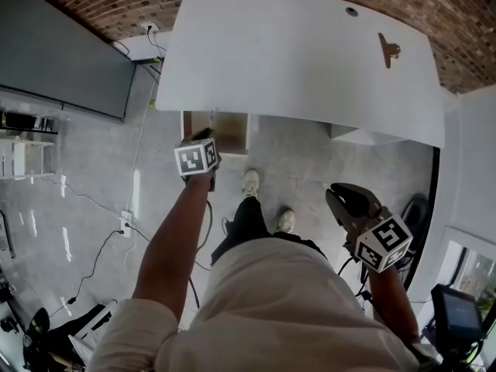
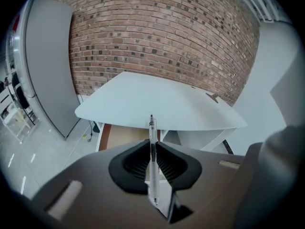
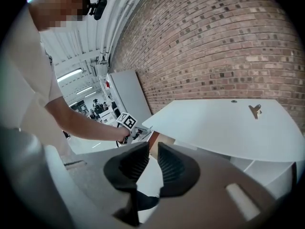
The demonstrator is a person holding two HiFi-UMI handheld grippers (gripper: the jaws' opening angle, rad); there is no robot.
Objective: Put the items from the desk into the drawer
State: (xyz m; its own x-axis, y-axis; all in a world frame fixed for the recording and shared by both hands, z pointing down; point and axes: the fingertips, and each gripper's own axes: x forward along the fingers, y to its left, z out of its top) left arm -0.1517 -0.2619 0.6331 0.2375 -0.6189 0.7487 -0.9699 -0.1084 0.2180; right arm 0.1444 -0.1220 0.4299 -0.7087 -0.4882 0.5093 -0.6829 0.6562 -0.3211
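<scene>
My left gripper [image 1: 206, 138] [image 2: 152, 146] is shut on a clear pen [image 2: 151, 128], which sticks up between the jaws. It is held just in front of the open drawer [image 1: 229, 129] [image 2: 123, 136] under the white desk [image 1: 294, 60] [image 2: 157, 104]. A dark binder clip [image 1: 389, 49] [image 2: 213, 97] [image 3: 255, 110] lies on the desk at the far right. My right gripper [image 1: 339, 197] [image 3: 153, 147] hangs low on the right, away from the desk. Its jaws stand almost together with only a thin gap and nothing between them.
A grommet hole [image 1: 352, 11] marks the desk's far edge. A brick wall [image 2: 162, 37] runs behind the desk, with a grey panel [image 1: 62, 53] to the left. Cables and a floor socket [image 1: 124, 223] lie on the left floor. The person's shoes [image 1: 251, 182] are below the drawer.
</scene>
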